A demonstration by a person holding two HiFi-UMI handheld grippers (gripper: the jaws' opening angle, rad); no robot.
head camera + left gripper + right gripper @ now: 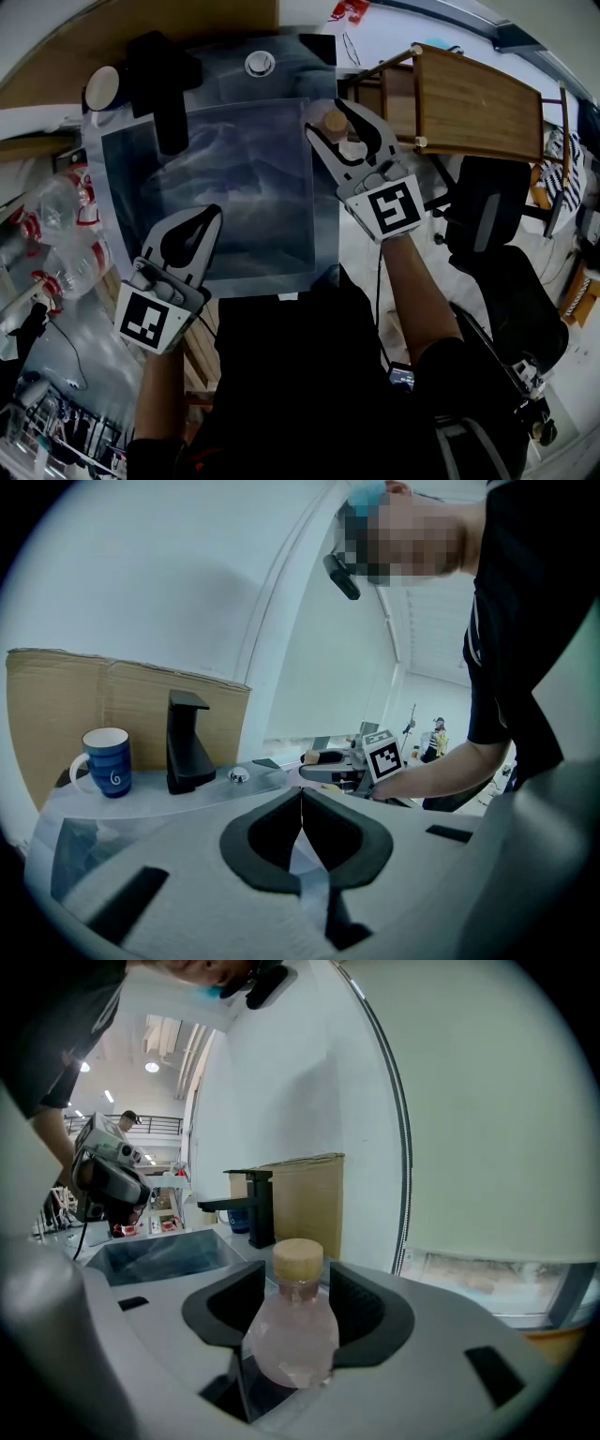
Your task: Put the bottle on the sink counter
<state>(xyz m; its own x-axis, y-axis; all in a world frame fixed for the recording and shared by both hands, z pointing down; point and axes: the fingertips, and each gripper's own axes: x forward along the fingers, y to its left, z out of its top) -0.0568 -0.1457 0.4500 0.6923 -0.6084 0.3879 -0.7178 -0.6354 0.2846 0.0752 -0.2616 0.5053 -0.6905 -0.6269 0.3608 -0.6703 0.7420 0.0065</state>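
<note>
Fingers (364, 1305) of the right gripper (295, 1279) are released and stand a little apart from the bottle (291, 1335), which is upright between them with its tan cap on top. In the head view the bottle is at the edge of the counter (324, 225), at 2 o'clock from the sink (216, 178). Fingers of the left gripper (302, 794) are clenched together on nothing, at 6 o'clock of the sink. Faucet (164, 84) and mug (101, 87) are at 11 o'clock.

all three views bulge fisheye-style, with dark corners. the head view is dim and bluish; both gripper views are bright, ceiling lights (152, 1067) glaring in the right one.
</note>
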